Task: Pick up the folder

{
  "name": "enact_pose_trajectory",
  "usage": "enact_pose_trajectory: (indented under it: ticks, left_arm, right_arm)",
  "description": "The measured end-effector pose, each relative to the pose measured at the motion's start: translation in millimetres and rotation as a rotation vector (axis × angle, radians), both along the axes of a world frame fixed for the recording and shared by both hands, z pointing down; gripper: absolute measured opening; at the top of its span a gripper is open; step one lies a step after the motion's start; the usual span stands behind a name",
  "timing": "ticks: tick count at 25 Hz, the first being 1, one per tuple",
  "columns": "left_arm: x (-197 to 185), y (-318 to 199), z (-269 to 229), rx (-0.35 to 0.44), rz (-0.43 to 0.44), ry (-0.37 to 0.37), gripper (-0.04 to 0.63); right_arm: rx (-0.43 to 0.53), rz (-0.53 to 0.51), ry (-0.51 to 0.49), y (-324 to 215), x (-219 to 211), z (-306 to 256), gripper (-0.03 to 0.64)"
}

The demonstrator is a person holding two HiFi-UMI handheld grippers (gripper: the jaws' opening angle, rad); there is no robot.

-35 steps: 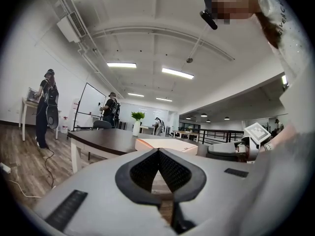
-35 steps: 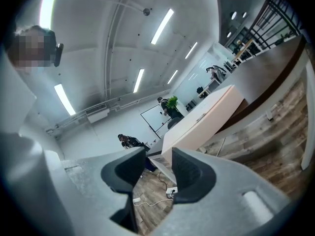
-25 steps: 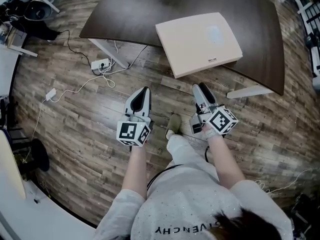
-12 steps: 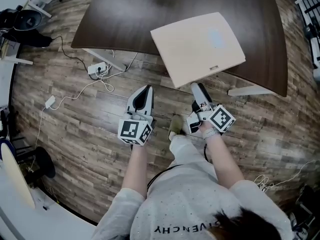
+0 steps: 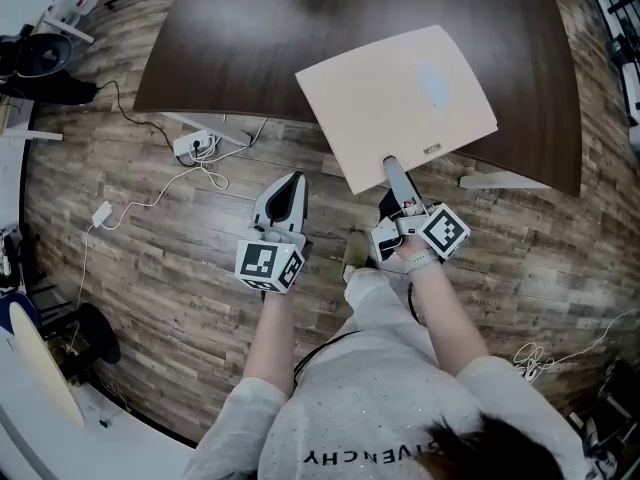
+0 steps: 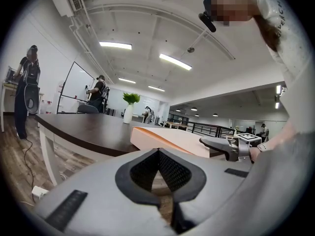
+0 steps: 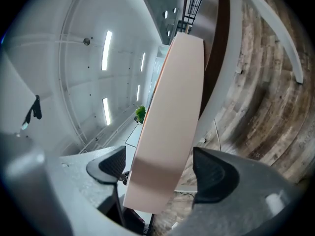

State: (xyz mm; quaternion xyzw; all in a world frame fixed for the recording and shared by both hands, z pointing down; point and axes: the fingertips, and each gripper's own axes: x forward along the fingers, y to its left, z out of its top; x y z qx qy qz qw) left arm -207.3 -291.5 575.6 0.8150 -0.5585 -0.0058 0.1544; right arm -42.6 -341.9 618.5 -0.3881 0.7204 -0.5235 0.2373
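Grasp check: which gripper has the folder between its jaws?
Right gripper: its jaws, just opened, straddle the folder edge without clamping. Left gripper: jaws shut, empty.

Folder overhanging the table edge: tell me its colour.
The folder is plain pale beige, which shows best in the head view.

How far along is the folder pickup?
Done: the right tool straddles the edge of the folder that overhangs the table. In hand: its jaws have just been opening, the edge between them, pads not pressing. Left: close, then lift; the folder lies on the table. The left tool is shut and empty.
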Motion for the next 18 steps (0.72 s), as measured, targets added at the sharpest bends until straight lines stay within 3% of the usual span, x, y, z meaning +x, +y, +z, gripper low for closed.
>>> enact_pose_trajectory:
  ticks: [13, 18]
  left_arm:
    - [-13, -28, 6, -0.001, -0.014, -0.005, -0.003]
    - [-14, -32, 2, 0.003, -0.015, -0.007, -0.003]
  right_arm:
    - [-0.019, 0.019, -0.153, -27, -12, 2, 0.401]
    - [-0.045, 0.037, -0.175, -29, -13, 5, 0.324]
